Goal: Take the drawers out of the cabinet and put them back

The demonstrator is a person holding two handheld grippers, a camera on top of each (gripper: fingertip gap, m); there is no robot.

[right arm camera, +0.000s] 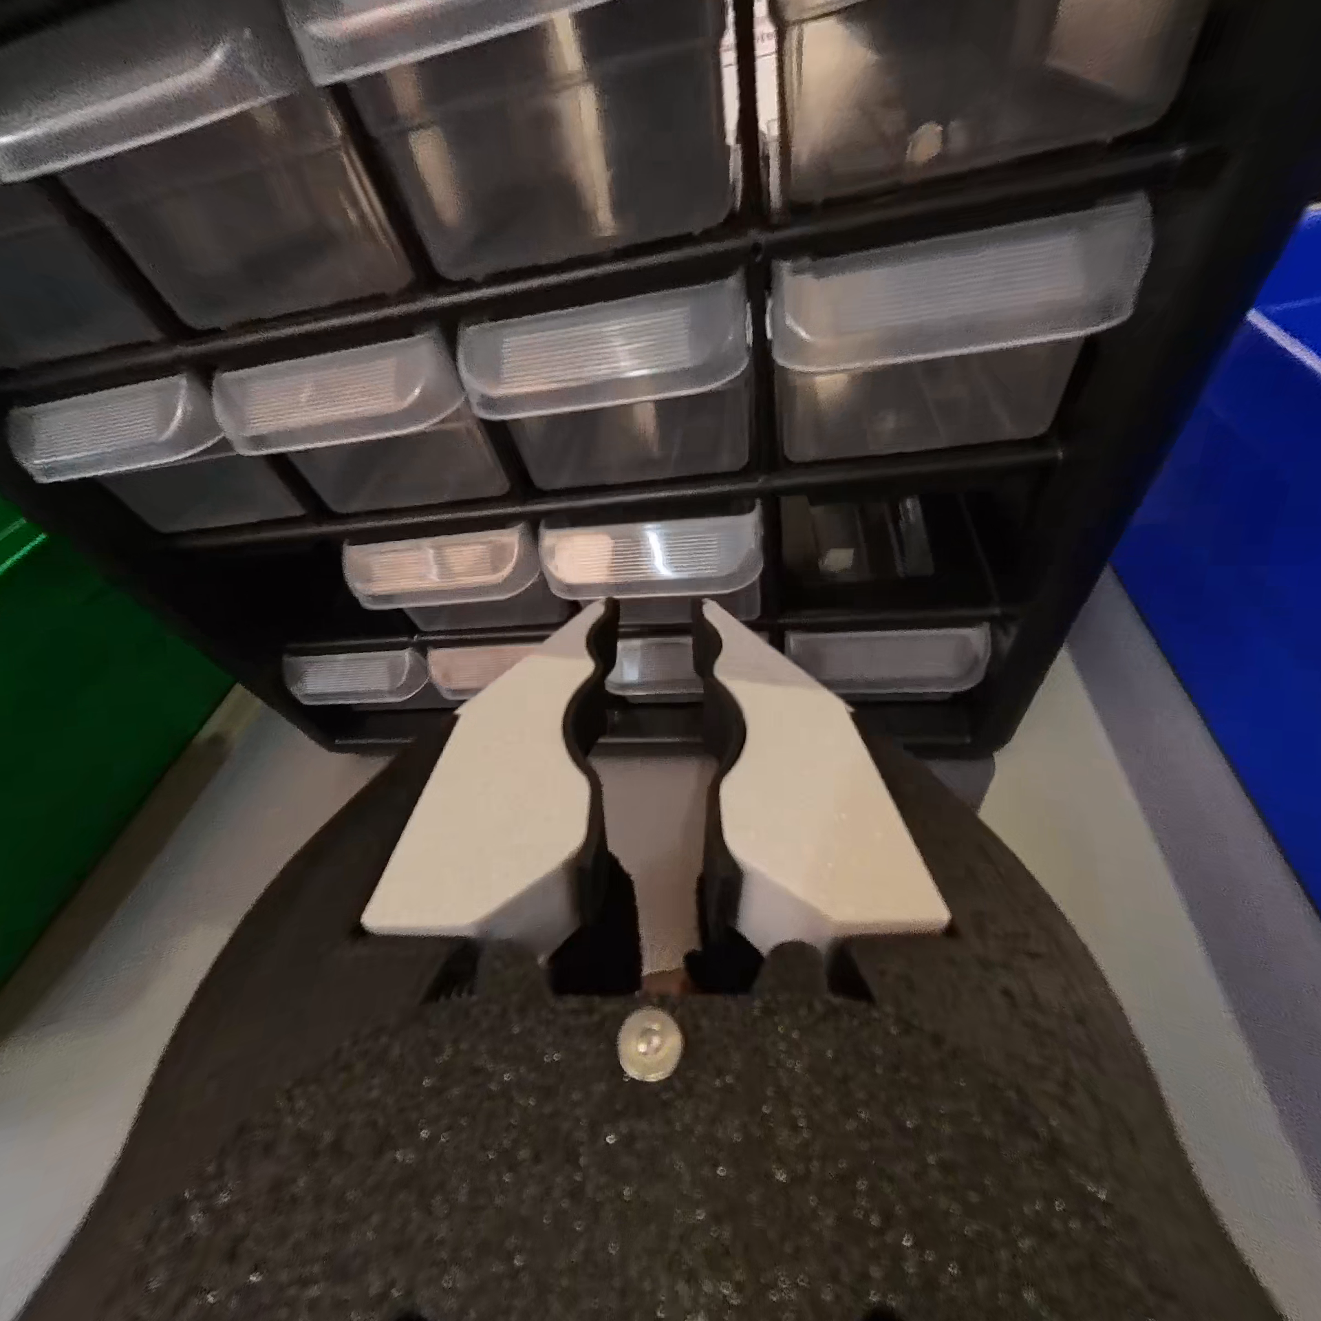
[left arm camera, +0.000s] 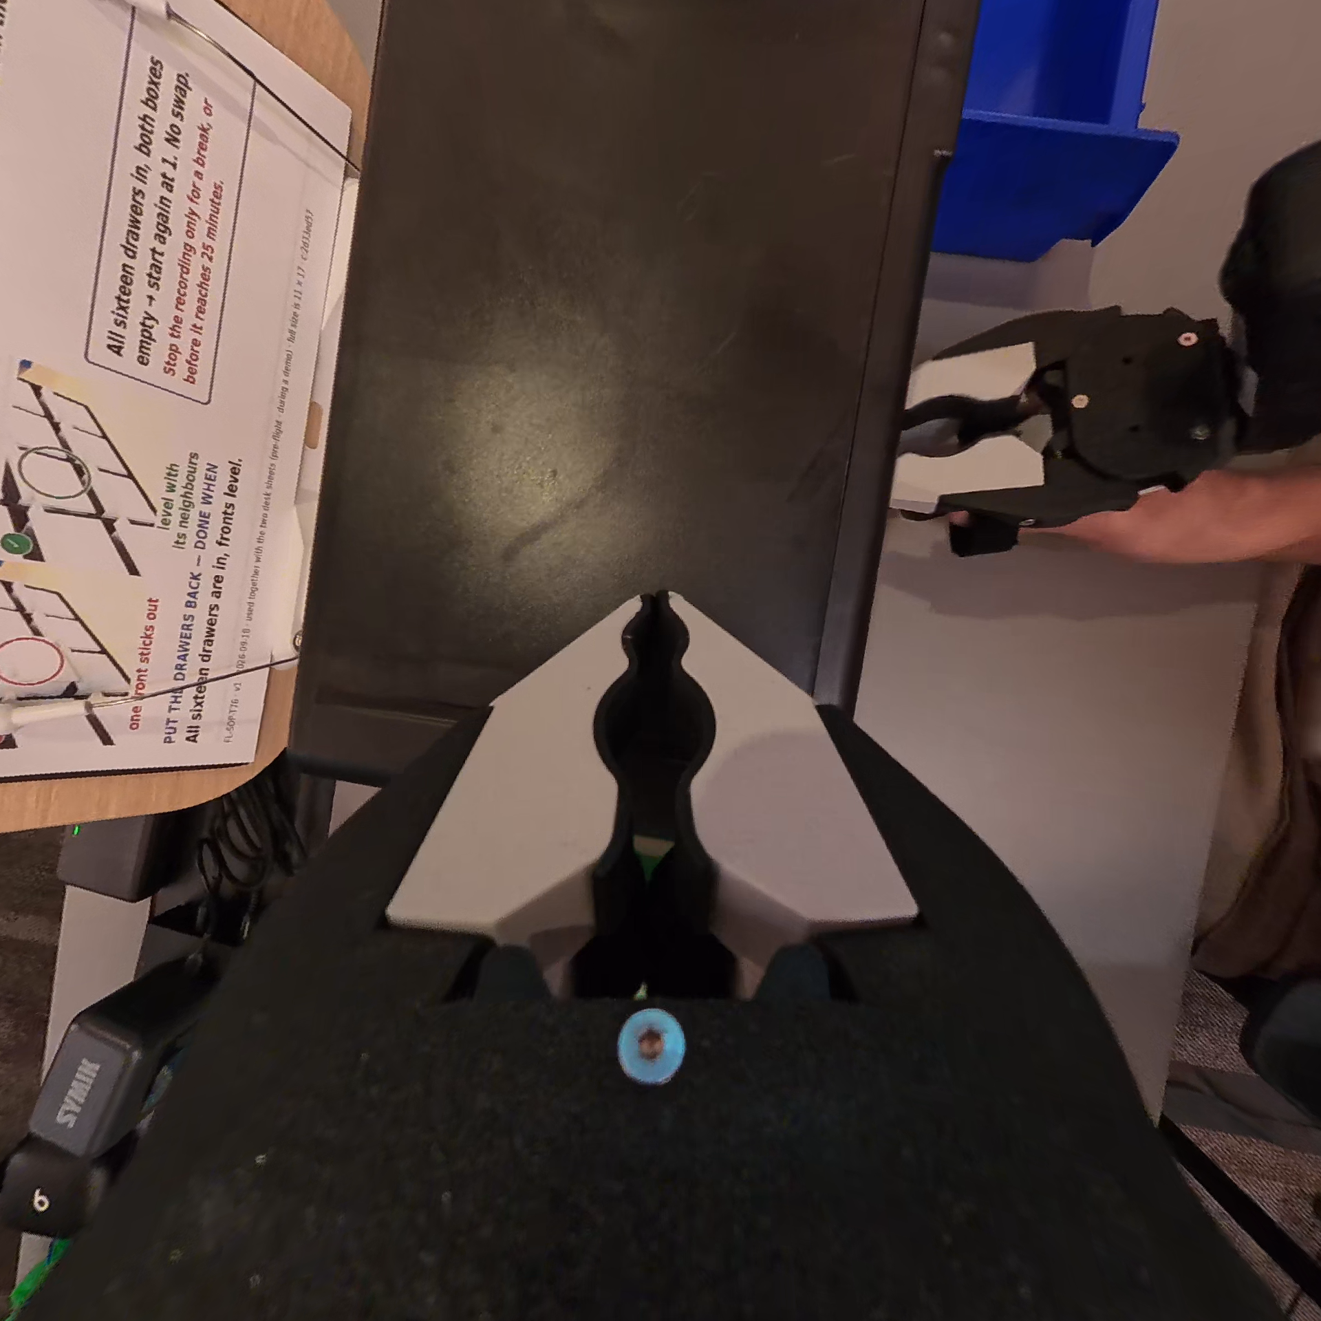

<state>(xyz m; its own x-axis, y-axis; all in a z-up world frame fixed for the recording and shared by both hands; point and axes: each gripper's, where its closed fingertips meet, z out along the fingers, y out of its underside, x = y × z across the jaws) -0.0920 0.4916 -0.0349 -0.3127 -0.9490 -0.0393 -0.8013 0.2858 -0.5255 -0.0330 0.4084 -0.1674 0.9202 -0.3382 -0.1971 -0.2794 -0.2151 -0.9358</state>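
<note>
The black cabinet holds several clear plastic drawers. My right gripper is open and empty, its fingertips just below the front lip of a third-row drawer. The slot to the right of that drawer is dark, with no drawer front. In the left wrist view I see the cabinet's plain black outer panel. My left gripper is shut and empty, with its tips at that panel. The right gripper shows at the cabinet's front edge, held by a hand.
A blue bin stands right of the cabinet and also shows in the left wrist view. A green bin stands on the left. A printed sheet lies on a wooden desk beside the cabinet. The cabinet stands on a pale table.
</note>
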